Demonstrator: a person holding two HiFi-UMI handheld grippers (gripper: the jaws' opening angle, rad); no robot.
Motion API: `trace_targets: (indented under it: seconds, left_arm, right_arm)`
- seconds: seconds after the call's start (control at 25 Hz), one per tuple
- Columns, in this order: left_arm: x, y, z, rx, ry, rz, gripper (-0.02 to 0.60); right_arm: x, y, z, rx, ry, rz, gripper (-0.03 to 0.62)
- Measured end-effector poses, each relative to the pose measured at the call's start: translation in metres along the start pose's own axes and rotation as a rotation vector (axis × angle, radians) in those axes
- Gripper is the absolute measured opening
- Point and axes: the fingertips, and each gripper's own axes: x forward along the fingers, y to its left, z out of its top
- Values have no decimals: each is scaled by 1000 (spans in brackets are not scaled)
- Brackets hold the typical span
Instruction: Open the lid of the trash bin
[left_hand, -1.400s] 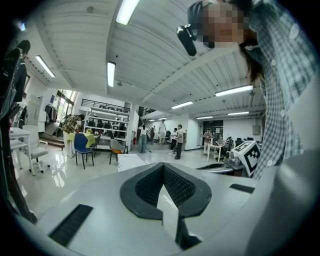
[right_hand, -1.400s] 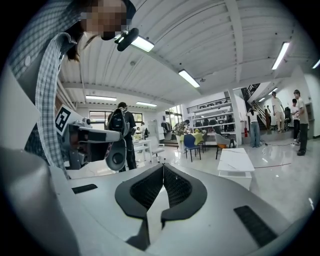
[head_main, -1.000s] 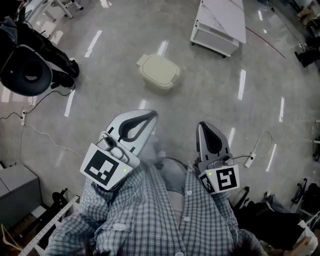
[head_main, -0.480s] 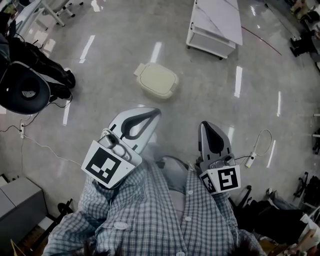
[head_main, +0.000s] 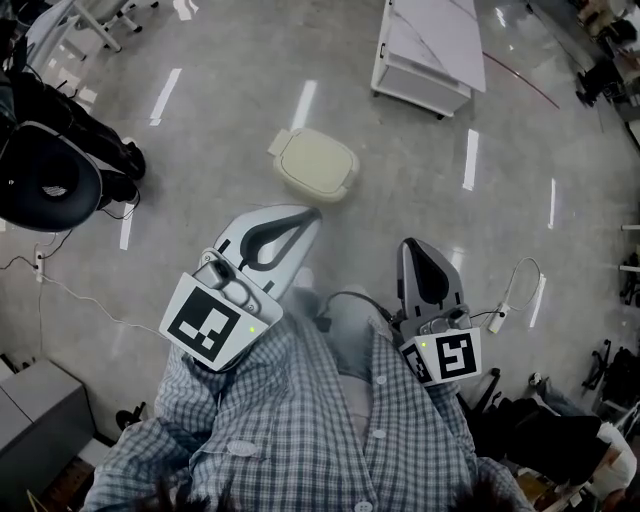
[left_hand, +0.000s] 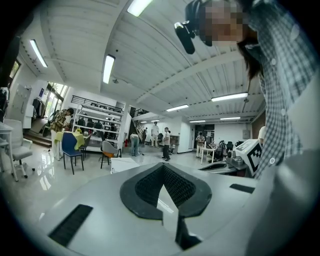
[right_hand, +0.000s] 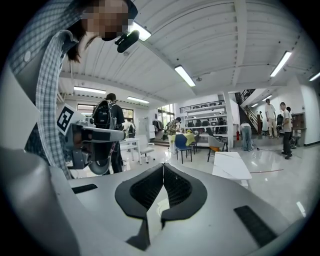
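Trash bin: the pale trash bin (head_main: 300, 188) sits on the shiny grey floor (head_main: 200, 120), out in front of the person.
Lid: the lid (head_main: 318, 162) lies flat on top of the bin. It is shut.
Left gripper: the left gripper (head_main: 310, 213) is held up close to the person's body. It points toward the bin but is well apart from it and touches nothing.
Left jaws: in the left gripper view, the two dark pads of the left gripper (left_hand: 162, 166) meet at the tip. They are closed and nothing is between them.
Right gripper: the right gripper (head_main: 410, 246) is held close to the body too, beside the left one. It is further from the bin.
Right jaws: in the right gripper view, the pads of the right gripper (right_hand: 163, 165) touch at the tip. They are closed with nothing in them.
Person: the person wears a checked shirt (head_main: 300, 430) and looks down at both grippers.
White table: a low white table (head_main: 425, 45) stands past the bin, to the right.
Black chair: a black chair (head_main: 45, 180) is far off on the left side.
Cable: a thin cable (head_main: 85, 276) lies on the floor near the chair.
Room: the gripper views show a big bright room with a blue chair (left_hand: 70, 145) and people standing far away.
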Motion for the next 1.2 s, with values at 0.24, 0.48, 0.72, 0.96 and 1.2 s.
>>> trace_targets:
  seconds: [0.24,0.48,0.72,0.96,1.2]
  left_arm:
    - [0,16,2,-19,1,35,5]
    - [8,27,-1,-32,12,95,5]
    - [32,46,2,-48,21,170,5]
    - [69,60,12,-81,2,276,5]
    - [102,70,17,-118,-15,408,5]
  right_arm:
    - [17,-5,5,-12,11,23,18]
    - [36,-15,4,-22,8,88,18]
    - [71,-41,4,-47,26,175,18]
    - [103,-77,16,-50,63,268,18]
    - [136,-114,23,-83,95,397,18]
